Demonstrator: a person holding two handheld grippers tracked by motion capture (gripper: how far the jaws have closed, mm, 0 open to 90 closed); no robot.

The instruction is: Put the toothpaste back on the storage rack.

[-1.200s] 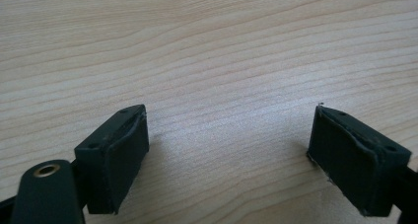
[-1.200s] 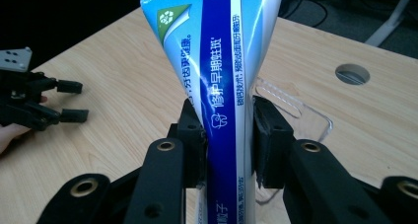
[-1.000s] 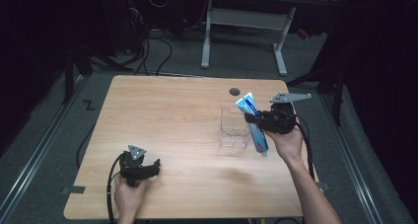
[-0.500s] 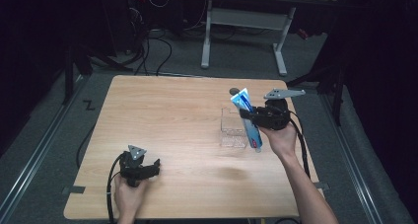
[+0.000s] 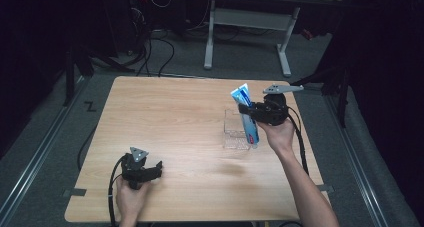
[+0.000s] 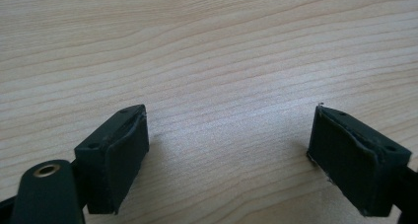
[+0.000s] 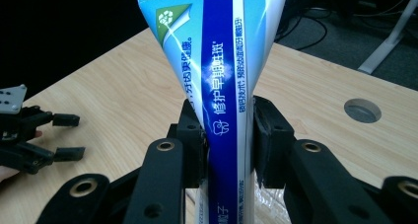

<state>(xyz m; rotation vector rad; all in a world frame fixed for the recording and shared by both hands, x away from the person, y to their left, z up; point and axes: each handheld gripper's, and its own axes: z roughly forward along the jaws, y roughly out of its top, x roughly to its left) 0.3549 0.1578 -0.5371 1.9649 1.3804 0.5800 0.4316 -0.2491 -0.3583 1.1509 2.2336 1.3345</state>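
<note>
The right tongs [image 5: 246, 109] pinch a blue and white squeezy toothpaste tube [image 5: 246, 116] in its middle, so it stays almost upright. It hangs over the little clear plastic box [image 5: 234, 132] on the light wooden worktop [image 5: 170, 117], likely to drop in. The left tongs [image 5: 156, 168] rest spread apart and hold nothing.

A pale wooden table [image 5: 170, 117] — one clear plastic box [image 5: 235, 134] stands on it.

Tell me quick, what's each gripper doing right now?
Left gripper: open, holding nothing, low over the table.
Right gripper: closed on the toothpaste tube.
</note>
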